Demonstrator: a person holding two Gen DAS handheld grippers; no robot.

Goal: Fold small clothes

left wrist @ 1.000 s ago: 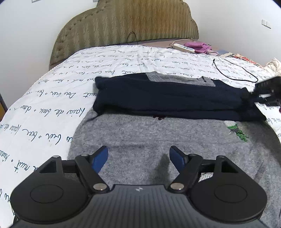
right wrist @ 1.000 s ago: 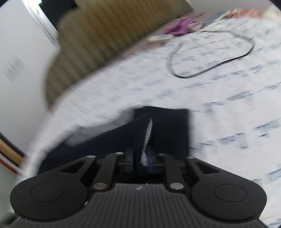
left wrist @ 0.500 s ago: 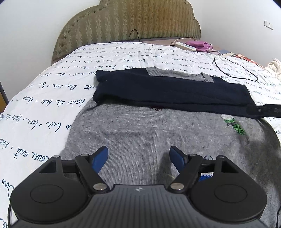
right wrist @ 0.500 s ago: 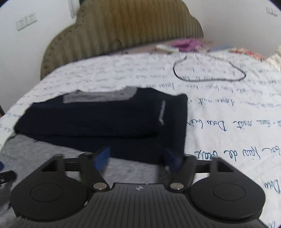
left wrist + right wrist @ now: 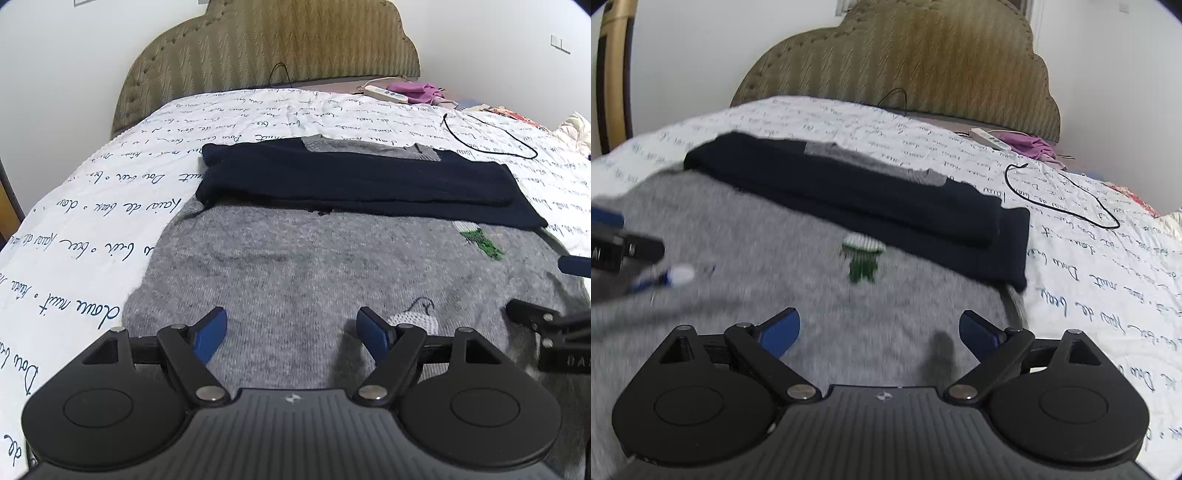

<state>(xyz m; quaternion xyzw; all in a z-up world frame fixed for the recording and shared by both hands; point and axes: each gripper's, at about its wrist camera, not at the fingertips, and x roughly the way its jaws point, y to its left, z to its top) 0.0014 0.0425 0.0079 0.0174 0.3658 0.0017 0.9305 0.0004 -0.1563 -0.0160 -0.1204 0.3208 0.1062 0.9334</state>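
Grey sweater (image 5: 314,273) fills mid-frame on the white bedspread (image 5: 92,229), its navy sleeves (image 5: 351,181) folded across the top. Left gripper (image 5: 291,328) gapes empty; right gripper (image 5: 879,328) is opening, nothing between.

White walls (image 5: 66,66), a padded olive headboard (image 5: 266,51) (scalloped top), a bed under a script-printed white cover (image 5: 92,221).

Each tool, left tool (image 5: 291,334) and right tool (image 5: 879,334), has a ribbed black body, two round black discs, silver screws and blue-padded fingers (image 5: 210,334).
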